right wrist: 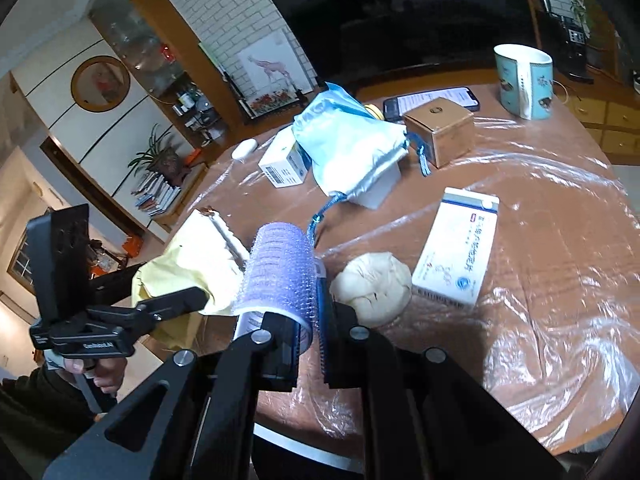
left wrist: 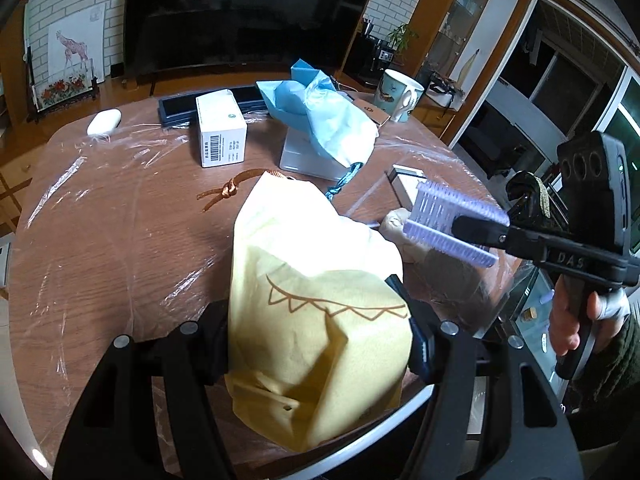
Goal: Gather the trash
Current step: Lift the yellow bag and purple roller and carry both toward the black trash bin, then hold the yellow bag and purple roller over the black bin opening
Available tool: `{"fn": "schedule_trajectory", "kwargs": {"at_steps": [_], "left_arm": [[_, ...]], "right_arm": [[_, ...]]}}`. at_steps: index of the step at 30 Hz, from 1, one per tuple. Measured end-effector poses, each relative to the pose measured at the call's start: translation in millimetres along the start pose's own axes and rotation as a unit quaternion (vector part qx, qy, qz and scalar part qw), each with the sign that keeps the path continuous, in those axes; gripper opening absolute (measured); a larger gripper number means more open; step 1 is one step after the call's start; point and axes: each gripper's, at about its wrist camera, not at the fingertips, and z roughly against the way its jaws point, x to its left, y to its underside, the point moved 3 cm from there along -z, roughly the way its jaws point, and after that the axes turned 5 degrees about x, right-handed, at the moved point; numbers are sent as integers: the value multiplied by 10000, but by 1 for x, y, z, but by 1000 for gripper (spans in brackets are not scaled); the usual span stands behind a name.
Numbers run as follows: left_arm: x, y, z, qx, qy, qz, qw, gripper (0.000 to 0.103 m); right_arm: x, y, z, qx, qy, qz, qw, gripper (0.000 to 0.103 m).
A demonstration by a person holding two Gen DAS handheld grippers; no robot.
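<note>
A pale yellow cloth bag with a brown zigzag print stands on the table, its mouth toward the right. My left gripper is shut on its near end, one finger on each side. From the right wrist view, the same bag sits at the left in the left gripper. My right gripper is shut on a purple hair roller. In the left wrist view the roller hangs just right of the bag's top. A crumpled white tissue ball lies on the table beside the roller.
The round wooden table is covered with wrinkled clear film. On it are a medicine box, a white barcode box, a blue drawstring bag, a wooden box, a phone and a mug.
</note>
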Motion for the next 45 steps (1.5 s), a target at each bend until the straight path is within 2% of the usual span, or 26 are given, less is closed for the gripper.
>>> {"fn": "schedule_trajectory", "kwargs": {"at_steps": [4,13,29,38,45], "left_arm": [[-6,-2,23,-261,142,-73,9995,67],[-26,14,39,-404,-262,37,9988,67],[-80,83,37,22,-191,138,9997,67],[-107,118,27,424,-55,-99,9990,67],[-117,135,8,683,-178,-258,9972,67]], "right_arm": [[2,3,11,-128,-39,8,9999,10],[4,14,30,-105,-189,255,9994,10],[5,89,71,405,-182,813,9957,10],[5,124,74,725,-127,875,9934,10],[2,145,66,931,-58,880,9917,10]]}}
